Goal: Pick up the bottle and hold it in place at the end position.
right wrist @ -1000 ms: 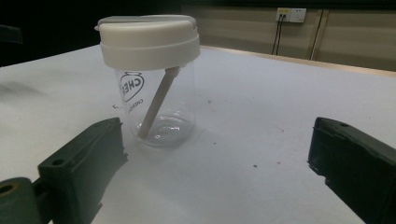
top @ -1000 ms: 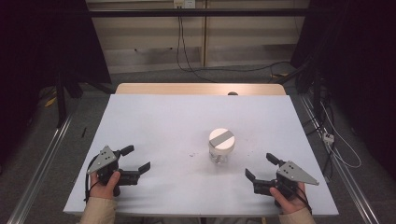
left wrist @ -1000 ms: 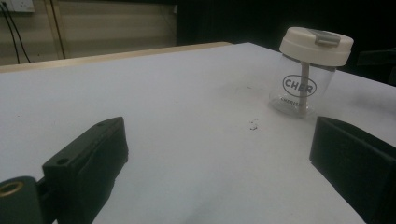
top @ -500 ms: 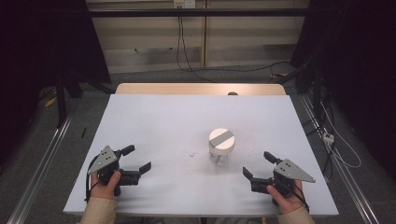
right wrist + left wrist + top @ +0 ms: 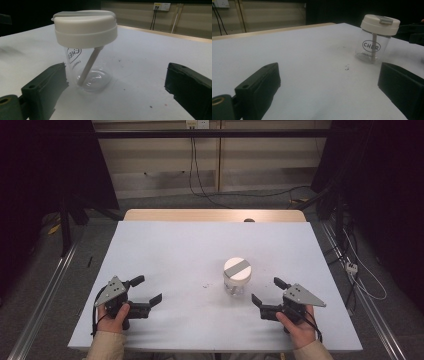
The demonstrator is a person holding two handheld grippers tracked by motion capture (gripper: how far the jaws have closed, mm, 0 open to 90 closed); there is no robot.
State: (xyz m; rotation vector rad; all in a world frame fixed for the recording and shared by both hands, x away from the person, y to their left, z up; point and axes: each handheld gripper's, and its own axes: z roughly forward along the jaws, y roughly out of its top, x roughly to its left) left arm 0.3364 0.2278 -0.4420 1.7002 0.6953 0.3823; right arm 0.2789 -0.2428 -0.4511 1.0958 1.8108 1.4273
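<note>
At the near left of the white table (image 5: 165,245) I hold my left gripper (image 5: 151,291) low over the surface, jaws spread wide with nothing between them, aimed across at the cup (image 5: 236,276). In the left gripper view the cup (image 5: 375,40) stands upright, well apart from my jaws, with a few dark specks (image 5: 347,67) on the tabletop between us.

The cup sits a little right of the table's middle, toward my side. It is a short, clear plastic tumbler, smooth-walled and glossy, with an oval printed logo, and it looks empty apart from a pale straw (image 5: 88,66) leaning inside from lid to base. Its lid (image 5: 85,26) is thick, matte cream-white, round, with a grey bar across the top that I take for a flip tab.

To its right, my right gripper (image 5: 265,291) is near the cup, its jaws also wide and empty; in the right gripper view the cup stands just ahead, toward the left jaw, not yet between the two.

I judge this as the approach, before any grasp. Next I would bring the right gripper forward and a little left so the clear wall sits centred between the jaws, below the lid's overhang, then close gently: thin slick plastic could flex or slip, and an empty cup tips easily.
</note>
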